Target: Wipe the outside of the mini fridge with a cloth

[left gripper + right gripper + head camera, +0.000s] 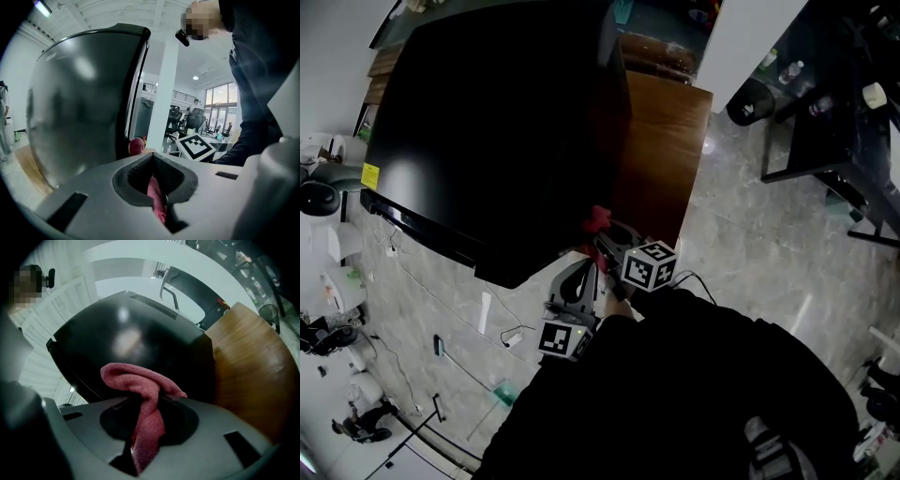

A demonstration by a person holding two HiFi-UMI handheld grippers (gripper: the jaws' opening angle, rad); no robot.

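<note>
Closest in, person: dark sleeve [694,375] fills the lower head view, behind both grippers.
Left gripper [584,267]: jaws closed tight on a thin strip of the cloth; it sits just left of and slightly below the right gripper.
Right gripper [605,246]: jaws clamped on the cloth, which bulges out in a fold past the tips.
Cloth [598,220]: red, bunched, at the near lower corner of the mini fridge. Contact with the black surface cannot be confirmed.
Mini fridge [497,122]: black, glossy, with a yellow label [369,175] on its left edge.
Wooden panel [666,141]: brown, directly beside the fridge's right side.
Floor [750,244]: pale grey tile.
Far right: black table frame [825,141], well apart from the fridge.
</note>
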